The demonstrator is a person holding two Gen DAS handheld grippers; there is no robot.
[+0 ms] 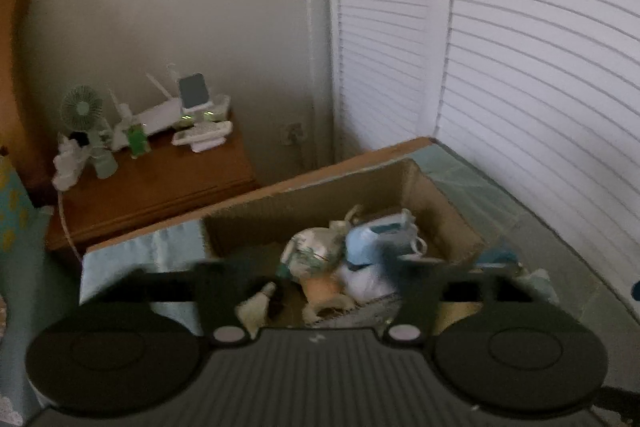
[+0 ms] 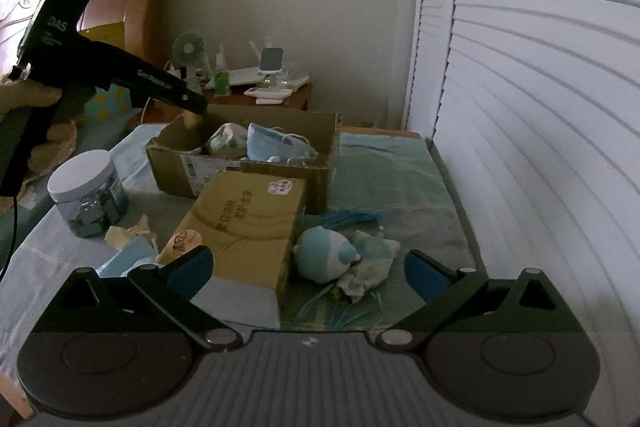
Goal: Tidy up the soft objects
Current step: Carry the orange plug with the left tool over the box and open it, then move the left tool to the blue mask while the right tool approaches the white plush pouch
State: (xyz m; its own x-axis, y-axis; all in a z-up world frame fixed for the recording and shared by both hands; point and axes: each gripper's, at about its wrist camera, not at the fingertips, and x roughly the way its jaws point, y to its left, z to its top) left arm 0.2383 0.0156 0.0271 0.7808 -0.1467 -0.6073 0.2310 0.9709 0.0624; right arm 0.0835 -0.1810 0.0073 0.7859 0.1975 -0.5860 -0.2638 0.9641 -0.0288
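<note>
Over the open cardboard box (image 1: 440, 195), the left gripper (image 1: 308, 279) is hanging with jaws spread wide, gripping nothing; soft toys (image 1: 320, 255) are lying inside. The right gripper (image 2: 308, 267) is gaping empty, a blue plush (image 2: 326, 254) sitting at twelve o'clock between its fingers.

There are two brown boxes: an open box (image 2: 280, 163) with soft things inside and a shut box (image 2: 248, 227). One jar (image 2: 86, 187) stands near. One blue soft toy (image 2: 324, 255) lies on the bed.
</note>
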